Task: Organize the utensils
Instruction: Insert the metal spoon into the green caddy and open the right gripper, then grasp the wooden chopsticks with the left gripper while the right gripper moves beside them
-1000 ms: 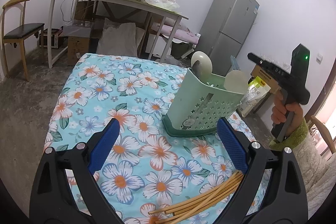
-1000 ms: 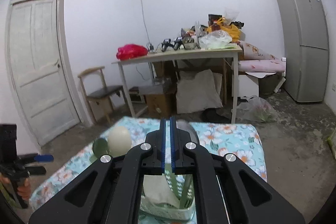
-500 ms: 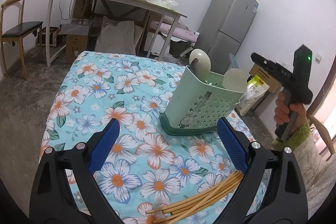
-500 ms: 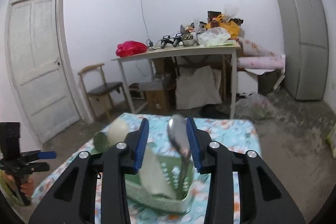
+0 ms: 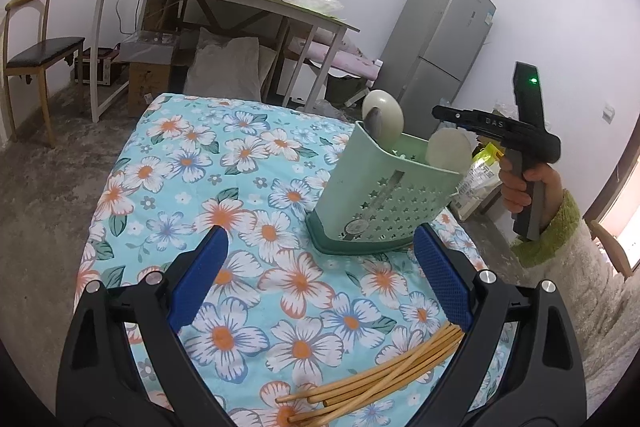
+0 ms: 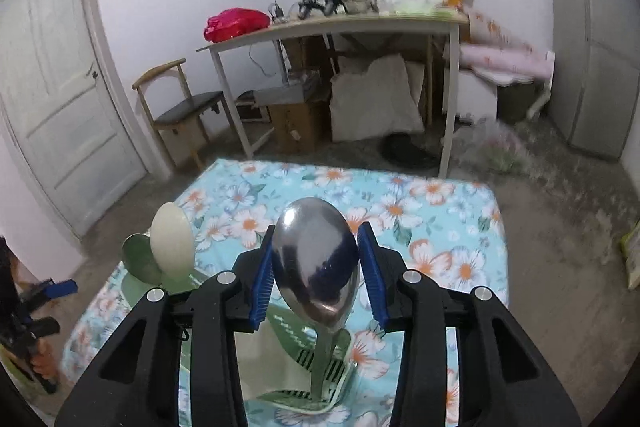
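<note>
The one legible marking is the lettering "DAS" in pale capitals on the black top bar of the right claw, seen from the left wrist view at the right of the scene, where a hand holds its grip. A round sticker sits low on the near face of the green utensil basket, but its print is too small to read. A label on the upper door of the far grey fridge shows only blurred marks. The yellow-and-white package on the floor behind the basket carries print that cannot be made out.
</note>
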`<state>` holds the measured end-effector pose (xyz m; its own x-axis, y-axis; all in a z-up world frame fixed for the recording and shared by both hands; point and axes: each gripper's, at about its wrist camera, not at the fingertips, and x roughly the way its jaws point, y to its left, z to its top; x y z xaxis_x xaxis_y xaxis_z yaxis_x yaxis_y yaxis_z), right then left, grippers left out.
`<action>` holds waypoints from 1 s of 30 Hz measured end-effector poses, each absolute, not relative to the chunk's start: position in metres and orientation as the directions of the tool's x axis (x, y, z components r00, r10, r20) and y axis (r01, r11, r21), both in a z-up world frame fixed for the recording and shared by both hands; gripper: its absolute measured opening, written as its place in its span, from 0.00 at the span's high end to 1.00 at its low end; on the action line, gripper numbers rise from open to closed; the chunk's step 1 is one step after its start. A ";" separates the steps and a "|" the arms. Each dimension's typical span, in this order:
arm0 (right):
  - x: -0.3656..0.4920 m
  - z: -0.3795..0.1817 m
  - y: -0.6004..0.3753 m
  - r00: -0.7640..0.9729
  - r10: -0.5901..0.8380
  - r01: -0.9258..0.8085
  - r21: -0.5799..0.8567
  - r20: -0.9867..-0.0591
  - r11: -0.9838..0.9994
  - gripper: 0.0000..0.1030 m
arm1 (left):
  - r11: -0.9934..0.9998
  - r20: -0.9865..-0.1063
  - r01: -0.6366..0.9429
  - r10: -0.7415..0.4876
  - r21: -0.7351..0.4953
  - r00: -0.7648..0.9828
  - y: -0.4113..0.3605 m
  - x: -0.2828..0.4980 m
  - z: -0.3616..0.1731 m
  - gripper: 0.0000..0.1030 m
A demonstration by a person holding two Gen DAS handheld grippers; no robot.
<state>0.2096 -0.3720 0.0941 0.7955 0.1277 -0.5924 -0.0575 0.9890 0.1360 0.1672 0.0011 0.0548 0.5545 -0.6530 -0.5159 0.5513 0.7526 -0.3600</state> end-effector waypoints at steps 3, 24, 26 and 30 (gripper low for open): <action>0.205 0.102 -0.365 0.824 0.103 -0.063 0.092 -0.556 0.994 0.63 | 0.754 -0.521 0.547 -0.651 -0.363 0.552 0.001 0.170 0.053 0.13; 0.163 0.093 -0.386 0.926 0.130 -0.055 0.215 -0.354 0.975 0.50 | 0.754 -0.522 0.546 -0.651 -0.365 0.551 0.009 0.178 0.051 0.13; 0.149 0.101 -0.399 0.940 0.131 -0.040 0.279 -0.315 0.960 0.50 | 0.749 -0.518 0.550 -0.658 -0.370 0.547 0.009 0.179 0.051 0.13; 0.125 0.107 -0.412 0.950 0.121 -0.009 0.359 -0.289 0.933 0.50 | 0.733 -0.499 0.566 -0.675 -0.376 0.543 0.009 0.175 0.052 0.13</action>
<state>0.1246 -0.4123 0.1072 0.9496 0.1208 -0.2894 -0.0093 0.9333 0.3590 0.1748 0.0090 0.0521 0.5433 -0.6752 -0.4989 0.5665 0.7335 -0.3757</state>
